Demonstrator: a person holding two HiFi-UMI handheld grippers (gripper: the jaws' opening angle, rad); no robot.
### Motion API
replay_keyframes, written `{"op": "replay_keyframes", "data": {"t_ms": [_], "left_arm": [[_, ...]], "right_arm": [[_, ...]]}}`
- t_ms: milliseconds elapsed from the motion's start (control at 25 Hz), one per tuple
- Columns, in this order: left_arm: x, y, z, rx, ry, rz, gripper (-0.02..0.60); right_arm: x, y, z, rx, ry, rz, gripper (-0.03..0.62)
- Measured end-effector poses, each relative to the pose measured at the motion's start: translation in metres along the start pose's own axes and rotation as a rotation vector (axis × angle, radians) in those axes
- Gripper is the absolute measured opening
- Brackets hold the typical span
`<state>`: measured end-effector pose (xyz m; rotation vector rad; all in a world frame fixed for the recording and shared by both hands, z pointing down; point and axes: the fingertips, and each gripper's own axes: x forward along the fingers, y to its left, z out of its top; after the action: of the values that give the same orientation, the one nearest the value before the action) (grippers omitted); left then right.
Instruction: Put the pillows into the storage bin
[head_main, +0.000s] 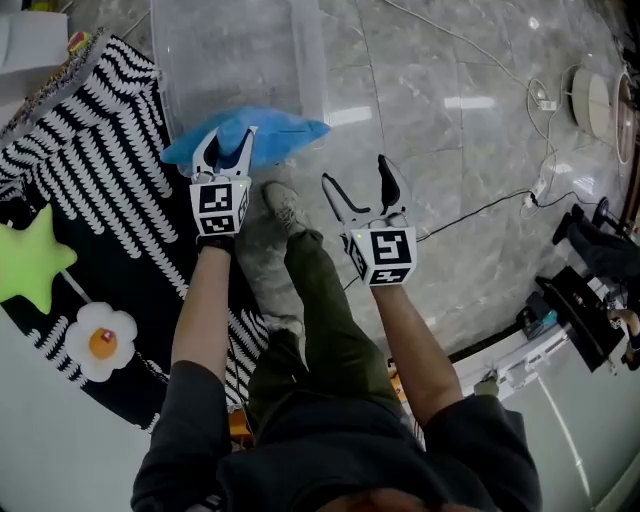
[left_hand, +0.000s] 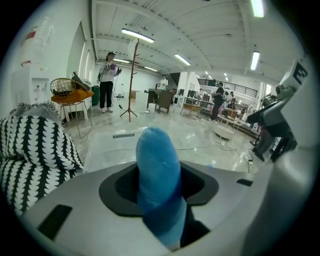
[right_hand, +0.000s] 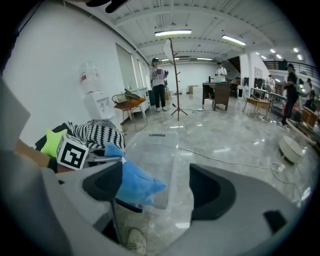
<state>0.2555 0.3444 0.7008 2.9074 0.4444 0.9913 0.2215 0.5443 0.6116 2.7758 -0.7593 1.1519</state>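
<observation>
A blue pillow (head_main: 272, 130) hangs over the near rim of the clear plastic storage bin (head_main: 305, 70), one pointed end sticking out to the right. My left gripper (head_main: 226, 142) is shut on its near edge; in the left gripper view the blue pillow (left_hand: 157, 167) fills the gap between the jaws. My right gripper (head_main: 362, 190) stands open and empty over the bare floor, right of the bin's near corner. From the right gripper view I see the blue pillow (right_hand: 132, 186) against the bin (right_hand: 162, 145), with the left gripper's marker cube beside it.
A black-and-white patterned blanket (head_main: 110, 160) lies left of the bin, with a green star pillow (head_main: 30, 262) and a fried-egg pillow (head_main: 100, 340) on it. The person's shoe (head_main: 285, 208) stands between the grippers. A cable (head_main: 480, 210) and a round device (head_main: 590, 100) lie to the right.
</observation>
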Motion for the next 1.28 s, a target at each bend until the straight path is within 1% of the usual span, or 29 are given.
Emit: {"op": "replay_keyframes", "data": {"t_ms": [80,160,240,360,440,560,640,760,960,1080,1160,1280], "left_arm": [[0.008,-0.002,-0.016,-0.011,0.012,0.002,0.203],[0.017,-0.004,-0.038,-0.027,0.068,0.001,0.230],[0.022,-0.004,-0.069,-0.039,0.136,0.005,0.225],[0.020,0.000,-0.104,-0.071,0.191,0.019,0.221],[0.021,0.001,-0.115,-0.096,0.209,0.022,0.232],[0.022,-0.001,-0.120,-0.111,0.222,0.012,0.247],[0.018,0.000,-0.118,-0.127,0.217,0.020,0.232],[0.007,0.008,-0.111,-0.150,0.208,0.047,0.236],[-0.030,0.031,-0.078,-0.173,0.169,0.113,0.236],[-0.068,0.060,-0.050,-0.194,0.132,0.186,0.241],[-0.105,0.084,-0.033,-0.214,0.100,0.244,0.242],[-0.174,0.133,-0.007,-0.253,0.035,0.367,0.245]], "right_arm": [[0.005,-0.003,-0.010,0.001,0.015,0.002,0.420],[0.009,-0.007,-0.019,0.001,0.032,0.002,0.420],[0.011,-0.008,-0.026,0.002,0.046,0.003,0.420],[0.015,-0.006,-0.030,0.000,0.054,0.014,0.420],[0.018,-0.006,-0.030,-0.008,0.058,0.023,0.420],[0.021,-0.003,-0.030,-0.013,0.065,0.034,0.420],[0.023,0.003,-0.027,-0.020,0.067,0.047,0.420],[0.026,0.011,-0.015,-0.032,0.060,0.070,0.420],[0.028,0.024,0.017,-0.067,0.040,0.113,0.420],[0.030,0.040,0.045,-0.107,0.023,0.148,0.420],[0.027,0.058,0.064,-0.140,0.013,0.171,0.420],[0.024,0.095,0.097,-0.204,-0.010,0.226,0.420]]}}
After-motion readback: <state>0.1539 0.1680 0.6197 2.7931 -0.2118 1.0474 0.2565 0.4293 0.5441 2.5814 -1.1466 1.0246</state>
